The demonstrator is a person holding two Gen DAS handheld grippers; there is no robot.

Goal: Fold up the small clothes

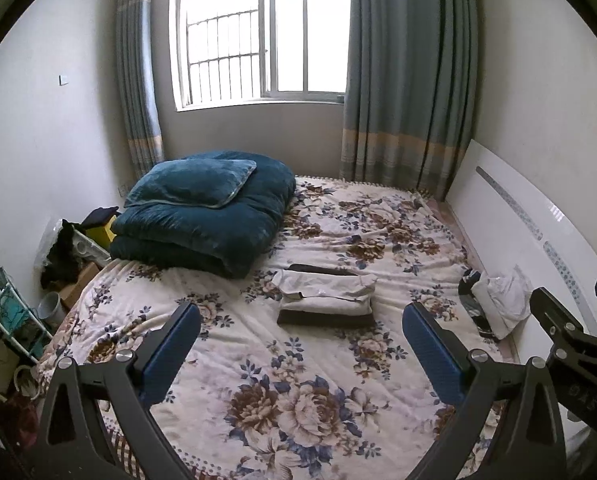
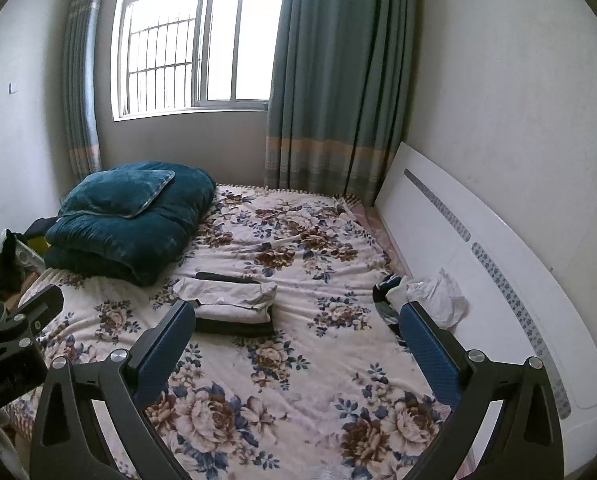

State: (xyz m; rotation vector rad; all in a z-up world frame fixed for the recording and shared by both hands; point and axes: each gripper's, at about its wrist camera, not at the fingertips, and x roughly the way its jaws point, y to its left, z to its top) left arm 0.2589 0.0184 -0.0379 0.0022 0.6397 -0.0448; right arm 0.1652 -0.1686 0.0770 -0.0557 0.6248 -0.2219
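Observation:
A stack of folded small clothes (image 1: 325, 299), white on dark, lies mid-bed on the floral sheet (image 1: 298, 392); it also shows in the right wrist view (image 2: 234, 306). A loose heap of unfolded clothes (image 1: 494, 298), white and dark, lies by the white headboard, also in the right wrist view (image 2: 430, 300). My left gripper (image 1: 302, 348) is open and empty above the bed, short of the stack. My right gripper (image 2: 298, 344) is open and empty, its right finger near the heap. The right gripper shows at the right edge of the left view (image 1: 570, 332).
A folded teal quilt with a pillow (image 1: 206, 216) sits at the bed's far left. The white headboard (image 1: 538, 232) runs along the right. Curtains (image 1: 406, 80) and a window are behind. Shelves, boxes and a bucket (image 1: 52, 308) crowd the floor at left.

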